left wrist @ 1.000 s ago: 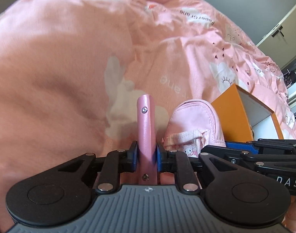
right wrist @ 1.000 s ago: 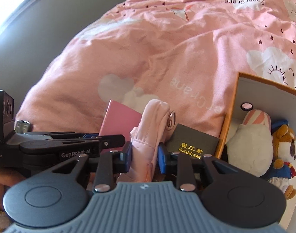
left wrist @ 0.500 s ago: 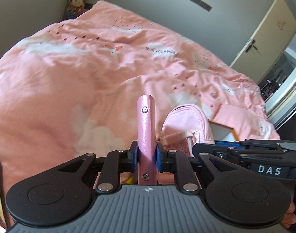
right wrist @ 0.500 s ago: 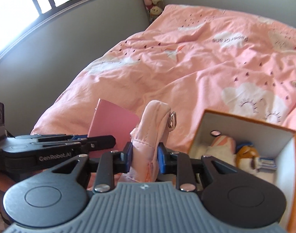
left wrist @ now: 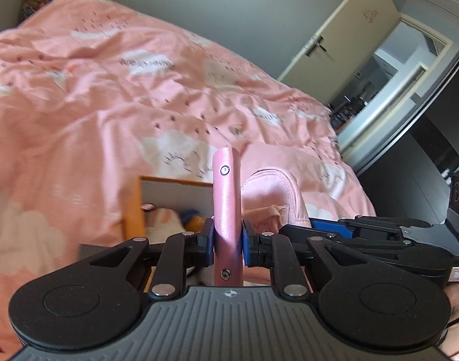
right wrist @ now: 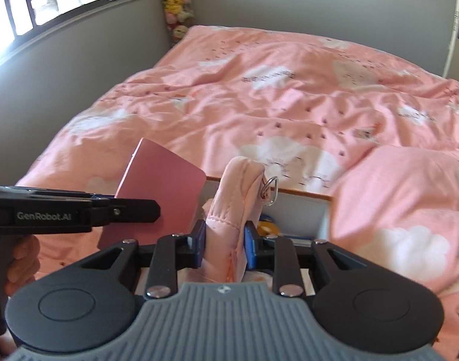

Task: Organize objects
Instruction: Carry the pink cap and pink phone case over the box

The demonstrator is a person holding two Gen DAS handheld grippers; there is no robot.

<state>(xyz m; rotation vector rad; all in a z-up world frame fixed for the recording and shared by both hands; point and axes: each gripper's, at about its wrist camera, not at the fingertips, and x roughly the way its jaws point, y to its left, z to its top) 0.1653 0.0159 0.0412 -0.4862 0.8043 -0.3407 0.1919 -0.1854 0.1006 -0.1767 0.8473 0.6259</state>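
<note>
My left gripper (left wrist: 227, 240) is shut on a thin pink metallic slab (left wrist: 226, 198), held edge-on and upright; the right wrist view shows its flat face (right wrist: 160, 192). My right gripper (right wrist: 224, 242) is shut on a soft pink pouch (right wrist: 235, 204) with a metal ring, also seen beside the slab (left wrist: 271, 192). Both are lifted above an orange box (left wrist: 133, 210) with white inner walls (right wrist: 298, 210) on the bed. Plush toys (left wrist: 181, 222) lie inside the box, mostly hidden by the grippers.
A pink duvet with cloud prints (right wrist: 289, 102) covers the bed. A pink pillow (right wrist: 404, 186) lies right of the box. Grey walls, a window (right wrist: 48, 0) at left, stacked plush toys (right wrist: 176, 3) in the corner, an open door (left wrist: 334, 45) at right. A hand (right wrist: 21, 258) holds the left gripper.
Both grippers rose and drew back from the bed with slab and pouch still held. The box now sits lower and farther; more of the room shows.
</note>
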